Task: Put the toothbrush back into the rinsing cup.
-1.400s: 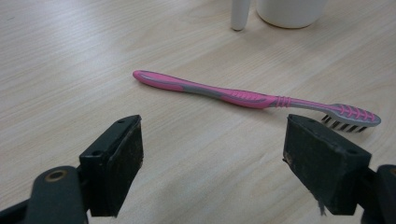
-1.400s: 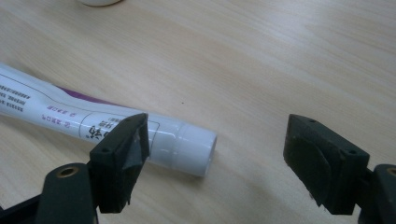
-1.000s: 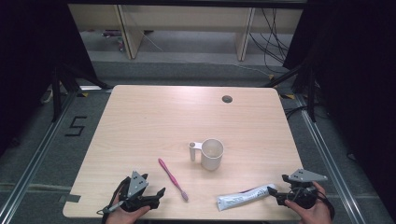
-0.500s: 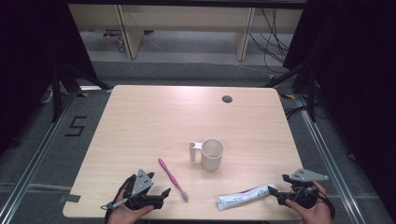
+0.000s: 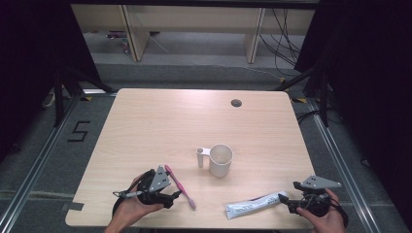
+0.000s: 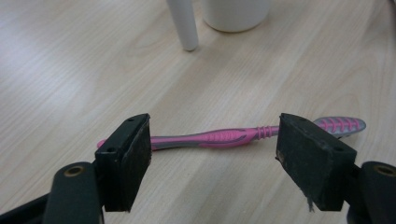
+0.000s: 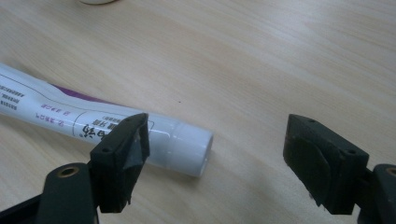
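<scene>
High view: white cup (image 5: 220, 159) mid table (image 5: 160, 121), pink toothbrush (image 5: 180, 187) just right of the left gripper (image 5: 167, 196), toothpaste tube (image 5: 255, 205) pointing its cap at the right gripper (image 5: 284, 200). Left gripper view: fingers (image 6: 126, 161) wide apart, toothbrush lying crosswise just beyond them, bristle head past the right finger. Right gripper view: fingers (image 7: 119, 158) apart, tube's printed lettering readable, cap end just beyond the left finger, unclamped.

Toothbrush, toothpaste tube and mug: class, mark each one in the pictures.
toothbrush (image 6: 212, 138), left gripper view, middle of the pink handle
toothpaste tube (image 5: 252, 207), high view, mid body
mug (image 5: 221, 161), high view, outer wall
</scene>
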{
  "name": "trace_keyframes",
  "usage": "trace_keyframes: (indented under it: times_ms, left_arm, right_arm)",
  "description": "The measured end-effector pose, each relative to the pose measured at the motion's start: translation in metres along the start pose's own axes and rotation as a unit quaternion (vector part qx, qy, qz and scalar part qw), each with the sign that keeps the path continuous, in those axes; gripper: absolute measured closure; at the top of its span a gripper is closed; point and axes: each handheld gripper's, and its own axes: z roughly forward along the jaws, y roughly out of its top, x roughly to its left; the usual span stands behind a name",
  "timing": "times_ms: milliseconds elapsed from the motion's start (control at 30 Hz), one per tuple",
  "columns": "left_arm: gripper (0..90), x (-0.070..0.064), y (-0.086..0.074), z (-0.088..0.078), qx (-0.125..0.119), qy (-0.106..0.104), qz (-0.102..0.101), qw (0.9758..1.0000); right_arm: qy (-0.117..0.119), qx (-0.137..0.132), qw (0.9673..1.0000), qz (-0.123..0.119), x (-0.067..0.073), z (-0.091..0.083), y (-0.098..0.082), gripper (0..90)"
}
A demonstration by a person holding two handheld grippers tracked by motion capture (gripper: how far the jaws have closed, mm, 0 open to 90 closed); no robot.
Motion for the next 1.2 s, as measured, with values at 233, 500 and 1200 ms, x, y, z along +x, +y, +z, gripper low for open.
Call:
trace_keyframes:
  times_ms: [233, 500, 1200]
  left_arm:
    - [29.8, 0.011, 0.005, 0.005, 0.028, -0.01, 0.024, 0.9993]
    - [31.1, 0.014, 0.012, 0.014, 0.085, -0.039, 0.075, 0.9927]
    - [34.0, 0.013, 0.03, 0.036, 0.141, -0.096, 0.171, 0.9704]
  right_arm:
    - [0.004, 0.006, 0.9998, 0.016, 0.002, 0.0, 0.0, 23.7]
    - [-0.002, 0.003, 1.0, 0.0, 0.0, 0.0, 0.0, 23.7]
    - [0.0, 0.003, 1.0, -0.005, -0.001, 0.001, 0.0, 23.7]
